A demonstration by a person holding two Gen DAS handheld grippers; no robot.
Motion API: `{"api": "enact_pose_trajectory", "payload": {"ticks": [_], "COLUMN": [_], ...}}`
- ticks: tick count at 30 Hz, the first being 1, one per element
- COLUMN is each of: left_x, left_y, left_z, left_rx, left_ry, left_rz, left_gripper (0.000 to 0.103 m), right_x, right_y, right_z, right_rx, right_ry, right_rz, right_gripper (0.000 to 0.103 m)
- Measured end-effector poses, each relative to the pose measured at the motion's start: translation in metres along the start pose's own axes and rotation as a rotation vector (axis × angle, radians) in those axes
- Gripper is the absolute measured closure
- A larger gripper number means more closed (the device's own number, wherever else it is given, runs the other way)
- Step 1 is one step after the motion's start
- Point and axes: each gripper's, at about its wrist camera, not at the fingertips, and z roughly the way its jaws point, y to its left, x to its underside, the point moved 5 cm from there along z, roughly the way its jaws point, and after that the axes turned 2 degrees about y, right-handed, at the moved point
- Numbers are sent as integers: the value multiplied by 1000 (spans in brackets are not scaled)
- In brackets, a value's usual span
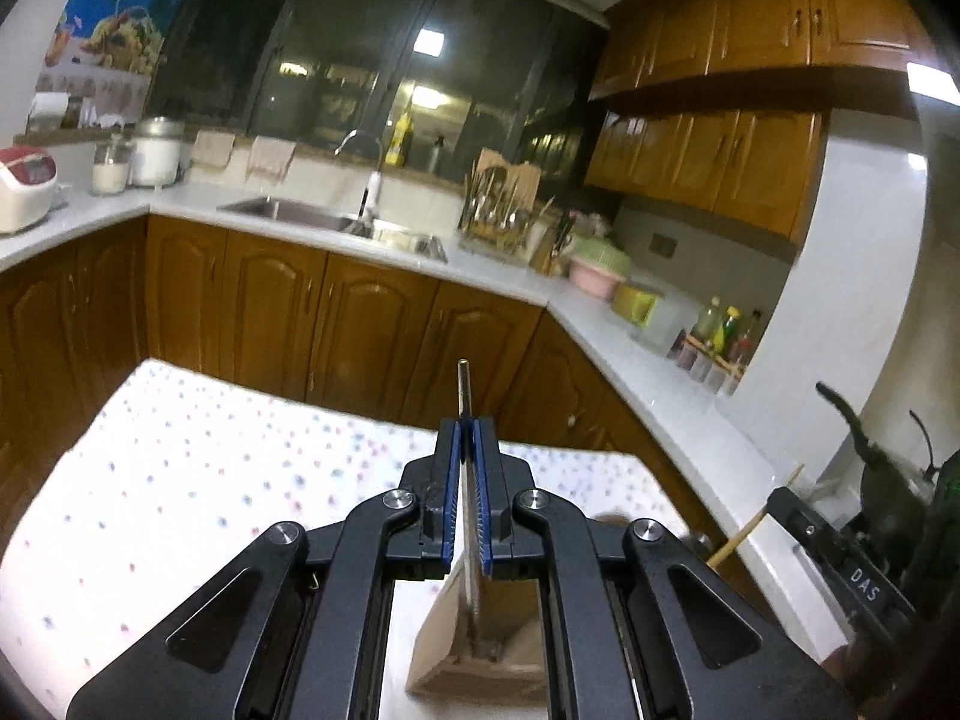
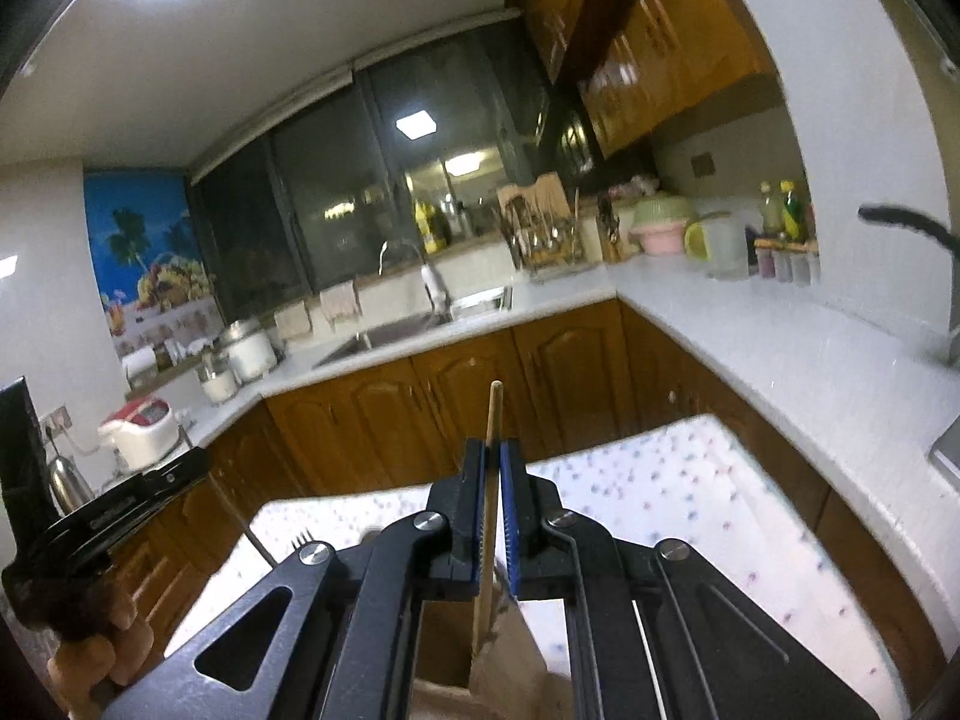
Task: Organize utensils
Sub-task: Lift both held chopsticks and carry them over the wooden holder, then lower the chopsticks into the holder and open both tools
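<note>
My left gripper (image 1: 467,427) is shut on a slim metal utensil (image 1: 464,387). Its rounded end sticks out past the fingertips, and its other end runs down toward a wooden holder box (image 1: 438,654) on the table below. My right gripper (image 2: 492,449) is shut on a wooden chopstick (image 2: 493,414), whose lower end reaches the same box (image 2: 510,654). Each gripper also shows at the edge of the other's view: the right gripper (image 1: 840,558) with its stick (image 1: 741,537), and the left gripper (image 2: 120,510), held by a hand (image 2: 90,666). Fork tines (image 2: 303,537) peek up behind my right gripper's linkage.
The table wears a white cloth with coloured dots (image 1: 180,480) (image 2: 690,510). Beyond it, wooden cabinets carry a white counter with a sink (image 1: 288,210), a dish rack full of utensils (image 1: 501,216), bowls (image 1: 597,270), bottles (image 1: 726,330) and a rice cooker (image 1: 24,186).
</note>
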Motion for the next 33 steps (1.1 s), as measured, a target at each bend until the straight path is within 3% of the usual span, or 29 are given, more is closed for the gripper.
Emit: {"api": "enact_pose_trajectory", "payload": {"ticks": [5,24,27,29,31,33], "left_x": [11,21,19,16,14,13], "left_y": [-2,-12,-13,-10,-7,-5], "left_z": [3,9,0,-8,-21,-33], "left_rx": [-2,-9,6,11,5,5], "left_ry": [23,76,80,73,50,43], "left_rz": [13,64,61,51,41,32], "left_gripper": [98,98,91,60,44,37], "right_x": [16,17,16,15,12,8], "right_y": [1,-2,-5,-7,-8,-7], "right_z": [6,10,8,3,-6,-16], "right_rx": [6,-3,-18,-25,-46,-60], "right_ry": [32,53,55,55,38,14], "right_rz": [-14,10,30,41,59,69], "right_gripper": [98,96,91,81,47,34]}}
